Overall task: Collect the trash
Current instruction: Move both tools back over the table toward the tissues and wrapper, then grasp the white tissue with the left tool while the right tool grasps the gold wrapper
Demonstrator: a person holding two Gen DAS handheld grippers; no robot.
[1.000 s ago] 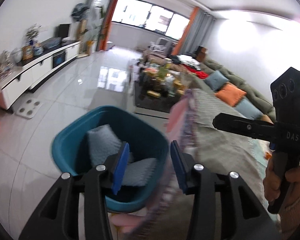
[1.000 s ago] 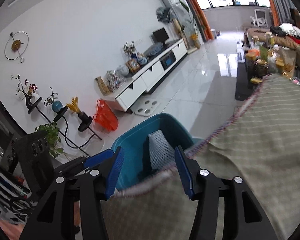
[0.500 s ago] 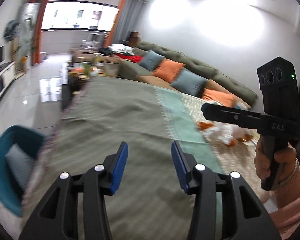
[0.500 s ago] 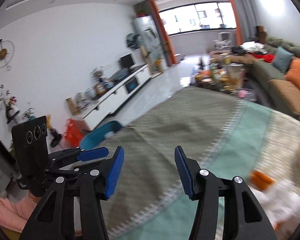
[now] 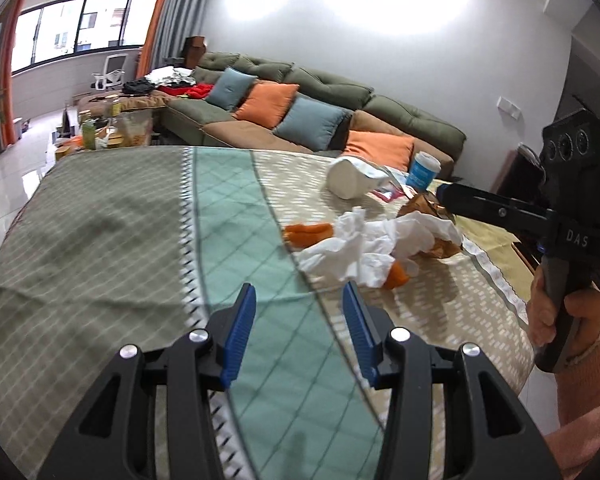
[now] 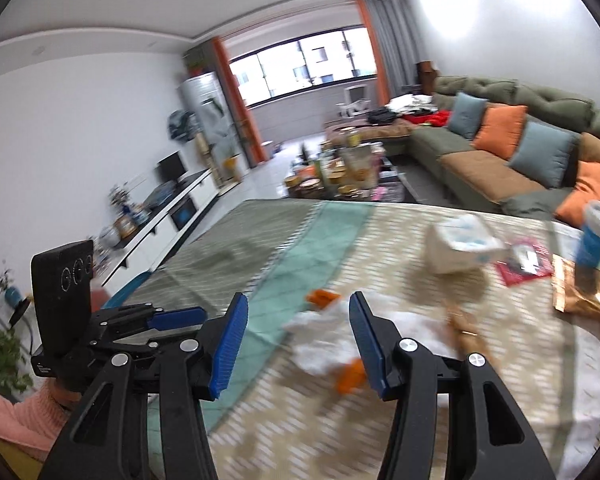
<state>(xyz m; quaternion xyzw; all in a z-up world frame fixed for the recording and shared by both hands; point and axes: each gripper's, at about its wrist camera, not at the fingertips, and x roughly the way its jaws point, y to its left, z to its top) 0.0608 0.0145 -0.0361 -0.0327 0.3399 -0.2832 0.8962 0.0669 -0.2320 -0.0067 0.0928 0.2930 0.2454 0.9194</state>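
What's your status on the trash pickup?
Left gripper and right gripper open, both empty. Crumpled tissues and orange peels lie on the tablecloth, untouched. Nothing blocks the approach.

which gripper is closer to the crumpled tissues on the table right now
Right. The right gripper hovers just short of the tissues, which show between its open jaws; the left gripper sits farther back over the teal stripe.

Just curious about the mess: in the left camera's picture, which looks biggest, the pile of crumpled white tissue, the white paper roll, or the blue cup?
1. Crumpled white tissue, clearly the biggest.
2. White paper roll.
3. Blue cup, smallest, though it stands farthest back, so its true size is unsure.
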